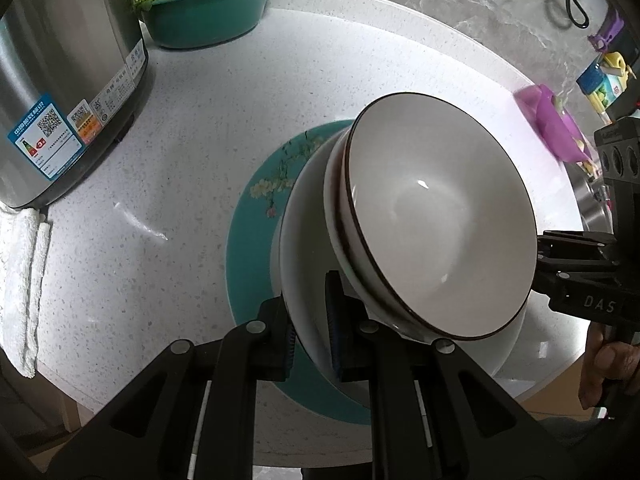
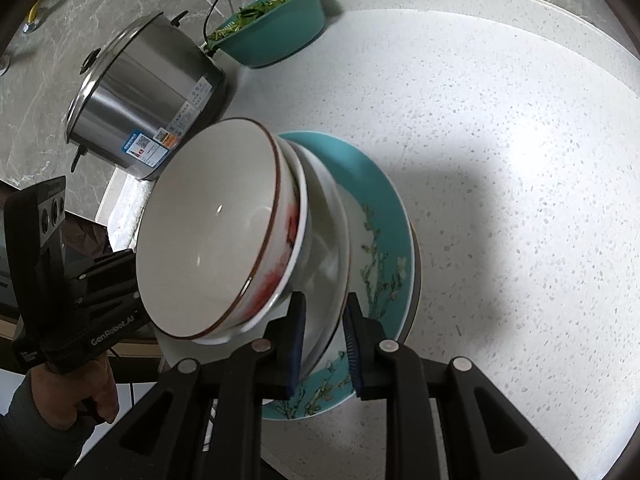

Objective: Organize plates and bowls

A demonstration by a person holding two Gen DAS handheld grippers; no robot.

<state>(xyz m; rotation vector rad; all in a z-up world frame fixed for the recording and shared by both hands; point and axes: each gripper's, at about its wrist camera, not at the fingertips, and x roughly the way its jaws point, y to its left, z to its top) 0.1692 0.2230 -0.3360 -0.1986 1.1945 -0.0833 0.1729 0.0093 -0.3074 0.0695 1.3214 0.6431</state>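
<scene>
A white plate [image 1: 308, 240] carries two nested bowls, the top one white with a dark rim [image 1: 440, 216]. The stack is above a teal flowered plate [image 1: 256, 216] on the counter. My left gripper [image 1: 312, 332] is shut on the white plate's near rim. In the right wrist view my right gripper [image 2: 322, 344] is shut on the opposite rim of the white plate [image 2: 328, 240], with the bowls [image 2: 212, 232] leaning left and the teal plate [image 2: 384, 216] beneath. Each gripper shows in the other's view, my right gripper at the right edge [image 1: 560, 264], my left gripper at the left [image 2: 108, 300].
A steel cooker [image 1: 60, 80] stands at the left, with a teal basin of greens [image 1: 200, 12] behind it and a white cloth [image 1: 24, 280] at the counter's edge. A purple dish [image 1: 556, 120] and small items sit far right. The speckled white counter [image 2: 500, 160] spreads to the right.
</scene>
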